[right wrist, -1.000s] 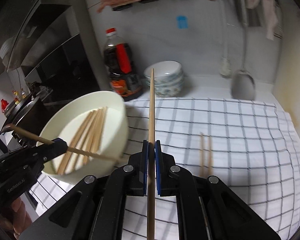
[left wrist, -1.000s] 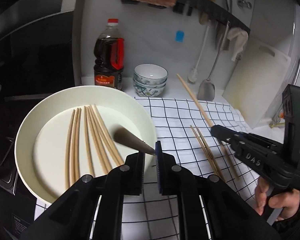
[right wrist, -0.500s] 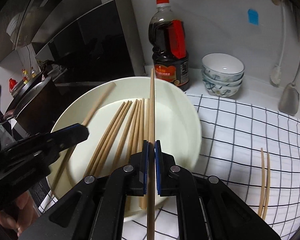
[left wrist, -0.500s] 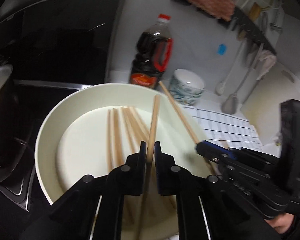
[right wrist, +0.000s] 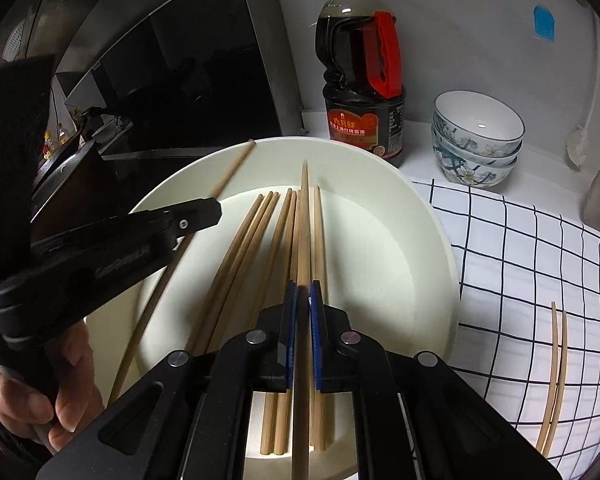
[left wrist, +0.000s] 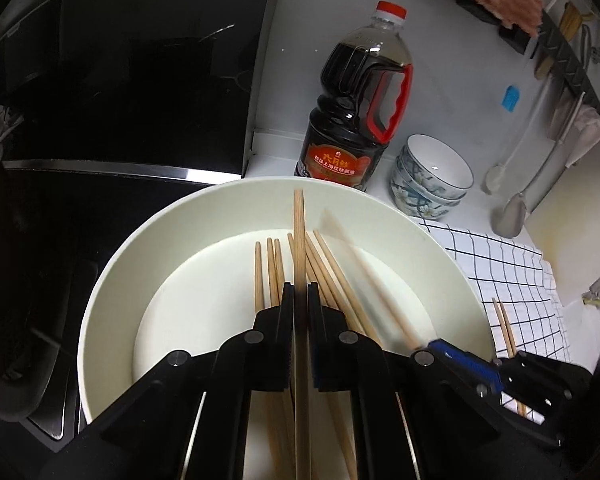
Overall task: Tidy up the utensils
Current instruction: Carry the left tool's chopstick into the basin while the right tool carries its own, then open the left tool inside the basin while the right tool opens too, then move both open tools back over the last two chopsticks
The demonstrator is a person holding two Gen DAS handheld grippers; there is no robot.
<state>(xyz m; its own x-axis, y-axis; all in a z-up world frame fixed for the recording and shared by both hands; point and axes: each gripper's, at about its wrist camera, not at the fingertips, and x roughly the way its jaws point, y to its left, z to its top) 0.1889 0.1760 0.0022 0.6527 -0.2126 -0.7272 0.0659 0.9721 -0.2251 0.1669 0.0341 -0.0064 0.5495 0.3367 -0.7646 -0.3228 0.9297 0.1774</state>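
A large white bowl [left wrist: 112, 280] [right wrist: 428, 240] holds several wooden chopsticks [left wrist: 266, 276] [right wrist: 256, 232]. My left gripper [left wrist: 299, 292] is shut on one chopstick [left wrist: 299, 236] and holds it over the bowl; it also shows in the right wrist view [right wrist: 204, 210] at the left. My right gripper [right wrist: 303, 292] is shut on another chopstick [right wrist: 305, 208] over the bowl; it shows in the left wrist view [left wrist: 440, 346] at the lower right. Two chopsticks [right wrist: 556, 360] [left wrist: 504, 328] lie on the checked cloth [right wrist: 540, 264] [left wrist: 500, 264].
A dark soy sauce bottle [left wrist: 360, 108] [right wrist: 362, 76] stands behind the bowl, stacked patterned bowls [left wrist: 434, 176] [right wrist: 478, 136] to its right. A black stove and hood [left wrist: 120, 80] fill the left. Ladles [left wrist: 516, 208] and a cloth hang on the right wall.
Both grippers have moved left from the checked cloth to over the white bowl, each still holding its chopstick. The chopsticks now point down into the bowl.
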